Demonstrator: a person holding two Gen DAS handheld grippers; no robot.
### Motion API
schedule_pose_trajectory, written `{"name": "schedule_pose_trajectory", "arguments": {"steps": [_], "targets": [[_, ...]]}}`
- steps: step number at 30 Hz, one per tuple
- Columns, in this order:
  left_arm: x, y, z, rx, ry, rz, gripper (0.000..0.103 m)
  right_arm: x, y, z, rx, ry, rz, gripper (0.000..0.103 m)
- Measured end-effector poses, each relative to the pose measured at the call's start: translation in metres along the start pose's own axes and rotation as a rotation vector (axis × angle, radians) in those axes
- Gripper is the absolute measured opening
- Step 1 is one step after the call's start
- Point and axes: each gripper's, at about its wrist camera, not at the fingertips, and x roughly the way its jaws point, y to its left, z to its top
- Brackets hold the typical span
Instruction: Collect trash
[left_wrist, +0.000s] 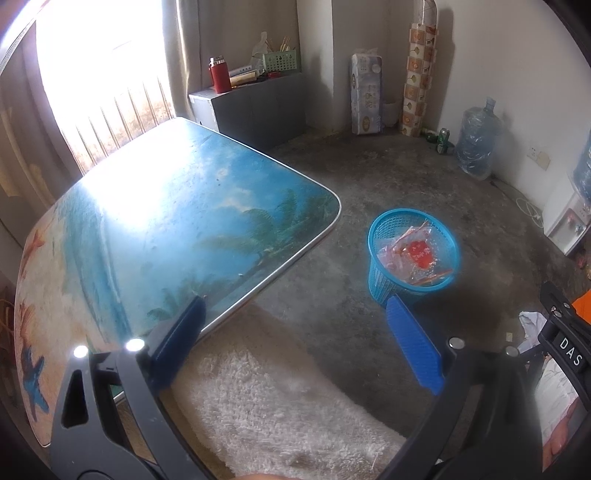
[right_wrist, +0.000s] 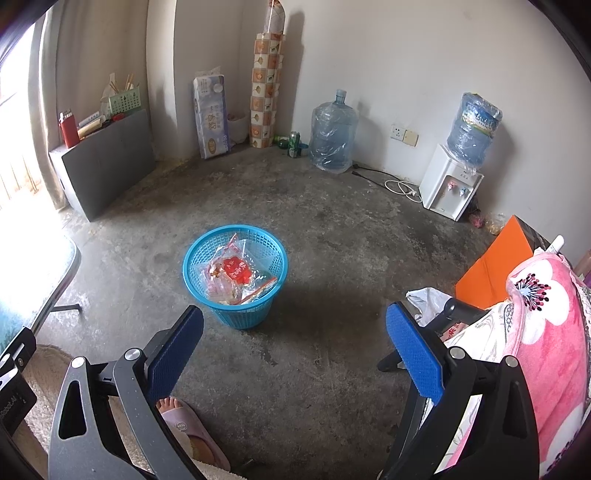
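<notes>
Right wrist: both grippers' ribbed blue fingers (right_wrist: 173, 354) gape empty above round mesh basket (right_wrist: 243, 314).

Blown-out window (left_wrist: 99, 62) glare, fisheye-warped edges

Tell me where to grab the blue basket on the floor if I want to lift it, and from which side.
Take the blue basket by its top rim, coming down from above. It stands upright with its mouth open, and the rim nearest the right gripper is bare; the wrappers lie lower inside. The mesh wall tapers downward, so a side pinch would probably slip.

Blue mesh basket (right_wrist: 235, 277), beach-print table (left_wrist: 177, 221)
</notes>
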Motion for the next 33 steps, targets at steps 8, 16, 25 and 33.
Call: {"name": "schedule_pose_trajectory", "arguments": {"steps": [8, 16, 25, 33], "targets": [[0.0013, 0.0002, -0.0008, -0.004, 0.0, 0.0, 0.094, -0.0007, 0.0004, 0.0004, -0.001, -0.002, 0.002, 0.096], [0.0013, 0.0009, -0.0006, -0.003, 0.0, -0.001, 0.094, -0.0007, 0.0009, 0.0012, -0.002, -0.002, 0.003, 0.096], [0.001, 0.0016, -0.0004, -0.004, -0.001, -0.001, 0.094, -0.0024, 0.0041, 0.0024, -0.005, -0.001, 0.006, 0.096], [0.0013, 0.0018, -0.0006, -0.005, -0.001, -0.001, 0.094, -0.0025, 0.0042, 0.0031, -0.004, -0.003, 0.006, 0.096]]}}
